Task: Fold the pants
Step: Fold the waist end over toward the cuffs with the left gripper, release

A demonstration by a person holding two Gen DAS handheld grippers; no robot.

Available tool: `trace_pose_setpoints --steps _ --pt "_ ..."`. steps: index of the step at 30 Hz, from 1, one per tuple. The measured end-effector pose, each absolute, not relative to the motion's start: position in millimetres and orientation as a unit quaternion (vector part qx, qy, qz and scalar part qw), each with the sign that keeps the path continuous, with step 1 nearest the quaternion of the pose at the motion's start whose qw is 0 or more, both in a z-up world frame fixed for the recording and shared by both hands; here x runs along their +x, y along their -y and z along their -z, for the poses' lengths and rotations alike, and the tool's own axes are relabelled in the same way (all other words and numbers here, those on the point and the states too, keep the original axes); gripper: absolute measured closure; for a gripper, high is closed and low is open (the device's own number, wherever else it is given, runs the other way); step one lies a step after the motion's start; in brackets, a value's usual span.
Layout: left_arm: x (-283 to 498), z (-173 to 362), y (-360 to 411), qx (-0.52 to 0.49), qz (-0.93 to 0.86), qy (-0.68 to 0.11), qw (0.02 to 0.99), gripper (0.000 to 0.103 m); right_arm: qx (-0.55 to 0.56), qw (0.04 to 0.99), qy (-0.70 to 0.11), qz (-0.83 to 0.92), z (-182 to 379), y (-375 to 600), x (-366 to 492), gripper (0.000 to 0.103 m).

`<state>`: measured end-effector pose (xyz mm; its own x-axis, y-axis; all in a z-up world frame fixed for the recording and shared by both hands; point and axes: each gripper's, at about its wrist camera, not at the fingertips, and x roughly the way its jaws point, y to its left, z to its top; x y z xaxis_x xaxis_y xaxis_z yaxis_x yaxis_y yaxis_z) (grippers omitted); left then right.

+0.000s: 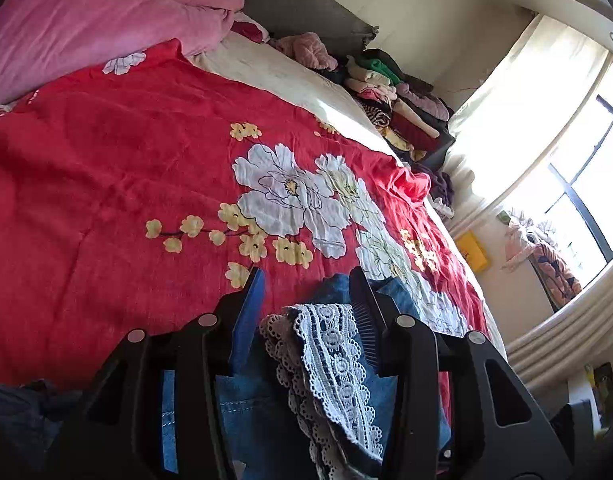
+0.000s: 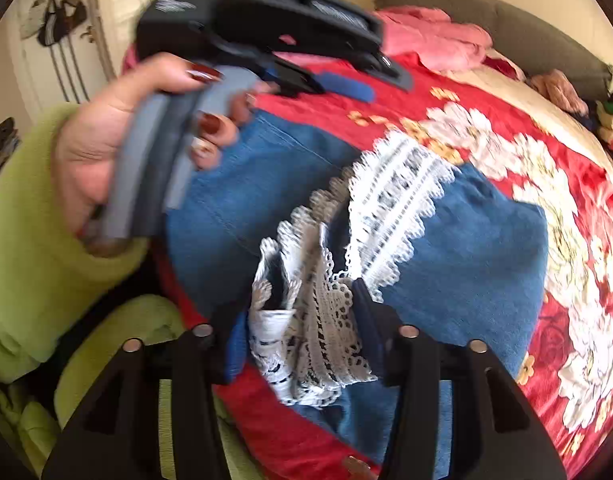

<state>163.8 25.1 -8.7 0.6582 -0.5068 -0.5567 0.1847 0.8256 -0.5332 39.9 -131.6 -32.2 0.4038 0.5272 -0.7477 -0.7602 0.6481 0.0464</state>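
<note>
Blue denim pants (image 2: 266,184) with white lace trim (image 2: 398,184) lie on a red flowered bedspread (image 2: 546,320). In the left wrist view my left gripper (image 1: 306,276) is open, its fingers apart, with the denim (image 1: 266,420) and lace hem (image 1: 330,364) lying loosely between and below them. It shows in the right wrist view (image 2: 370,84) held in a hand above the pants, blurred. My right gripper (image 2: 302,296) is shut on a bunched lace hem (image 2: 318,344) near the bed's front edge.
Pink bedding (image 1: 86,20) lies at the head of the bed. A pile of folded clothes (image 1: 398,104) sits along the far side by a bright window (image 1: 578,184). The person's green sleeve (image 2: 30,240) is at left.
</note>
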Motion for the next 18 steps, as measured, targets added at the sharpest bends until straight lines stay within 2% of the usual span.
trace_pose_setpoints --steps 2,4,5,8,12,13,14,18 --pt "165.0 13.3 -21.9 -0.219 0.199 -0.370 0.881 0.060 -0.138 0.827 -0.366 -0.405 19.3 142.5 35.0 0.051" --pt "166.5 19.0 -14.2 -0.216 0.203 -0.382 0.875 0.056 -0.126 0.834 -0.351 -0.407 8.1 157.8 31.8 0.043" --pt "167.1 22.5 -11.5 -0.213 0.203 -0.388 0.873 0.053 -0.126 0.839 -0.345 -0.402 4.2 164.9 31.9 0.042" --pt "171.2 34.2 -4.3 -0.208 0.199 -0.410 0.865 0.044 -0.122 0.854 -0.345 -0.370 1.6 190.1 32.3 0.041" --pt "180.2 48.7 10.2 -0.190 0.182 -0.436 0.860 0.043 -0.103 0.865 -0.374 -0.318 15.5 214.4 50.4 0.041" --pt "181.5 49.7 12.8 -0.185 0.181 -0.438 0.861 0.062 -0.099 0.865 -0.382 -0.311 19.0 216.9 52.2 0.041" --pt "181.4 49.8 16.2 -0.181 0.182 -0.438 0.861 0.089 -0.099 0.864 -0.387 -0.307 23.4 218.1 54.6 0.041" --pt "174.0 35.2 23.2 -0.165 0.190 -0.412 0.876 0.091 -0.111 0.854 -0.417 -0.290 43.8 218.9 51.9 0.042"
